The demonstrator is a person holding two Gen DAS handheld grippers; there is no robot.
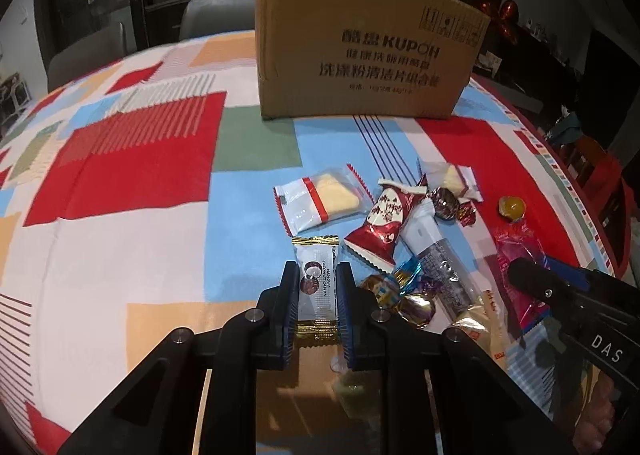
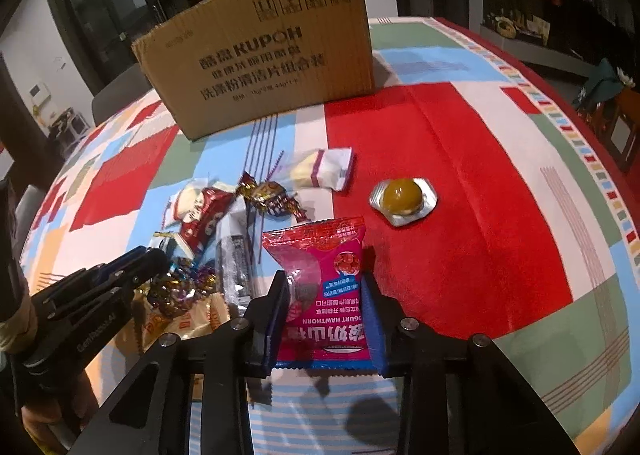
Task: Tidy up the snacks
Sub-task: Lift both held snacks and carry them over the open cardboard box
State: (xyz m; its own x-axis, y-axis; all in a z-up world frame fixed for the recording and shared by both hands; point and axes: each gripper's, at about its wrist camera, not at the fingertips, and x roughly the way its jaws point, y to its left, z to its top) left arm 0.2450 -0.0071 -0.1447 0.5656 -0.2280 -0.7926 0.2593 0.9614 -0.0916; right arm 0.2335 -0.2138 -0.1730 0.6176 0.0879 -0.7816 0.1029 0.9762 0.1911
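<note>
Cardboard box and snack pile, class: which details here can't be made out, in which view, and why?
- Cardboard box inside: both views; its front wall hides it.
- Gold-edged candy packet sides: left wrist view; left gripper covers them.
- Pink hawthorn packet lower edge: right wrist view; right gripper hides it.

Left hand-held gripper (image 1: 318,287): we see its pads clamped on the coconut candy (image 1: 317,287).
Ahead of it: cardboard box (image 1: 360,51), upright on our bench (image 1: 140,183).
To its right: snack pile (image 1: 400,223); the right hand-held gripper (image 1: 520,275) beyond.
</note>
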